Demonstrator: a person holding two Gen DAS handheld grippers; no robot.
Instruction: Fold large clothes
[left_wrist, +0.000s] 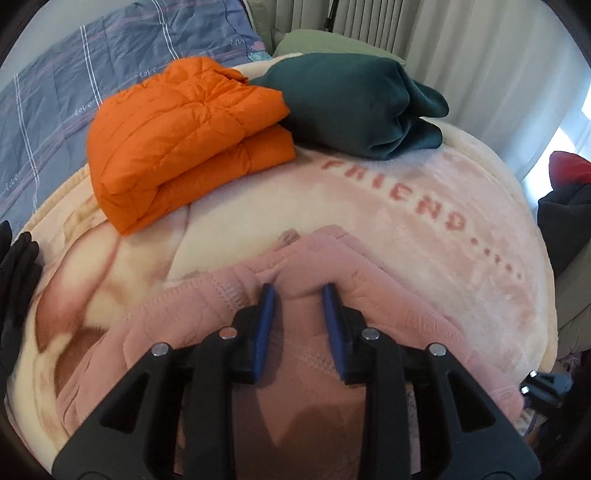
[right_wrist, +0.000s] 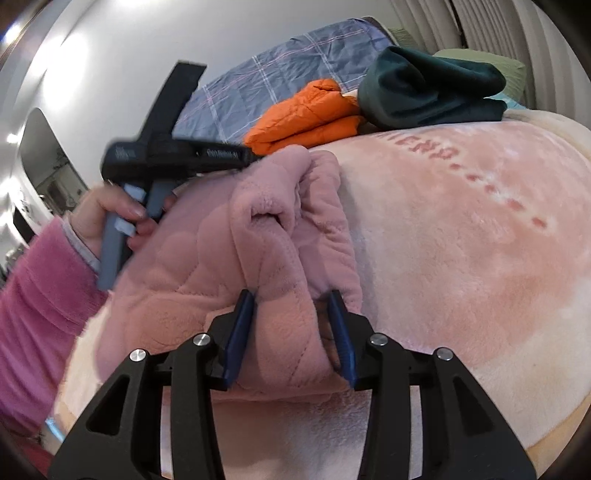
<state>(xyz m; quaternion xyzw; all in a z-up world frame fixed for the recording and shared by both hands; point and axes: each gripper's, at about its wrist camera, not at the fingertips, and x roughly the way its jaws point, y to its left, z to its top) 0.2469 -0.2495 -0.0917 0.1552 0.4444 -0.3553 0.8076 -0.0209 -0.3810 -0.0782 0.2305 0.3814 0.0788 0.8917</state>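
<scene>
Both grippers, left gripper (left_wrist: 297, 291) and right gripper (right_wrist: 291, 299), pinch the thick, soft pink quilted garment (right_wrist: 207, 258) mid-blanket (right_wrist: 461, 258); bulky, grip folded edges.

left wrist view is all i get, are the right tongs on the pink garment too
observer: yes, the right tongs pinch a thick fold at the near edge of the pink garment
operator: whats behind my camera
observer: a hand in a pink sleeve, wrapped around a grey handle
operator: garment flat over there
observer: no, its far end is bunched into a rolled hump rising above the blanket
</scene>
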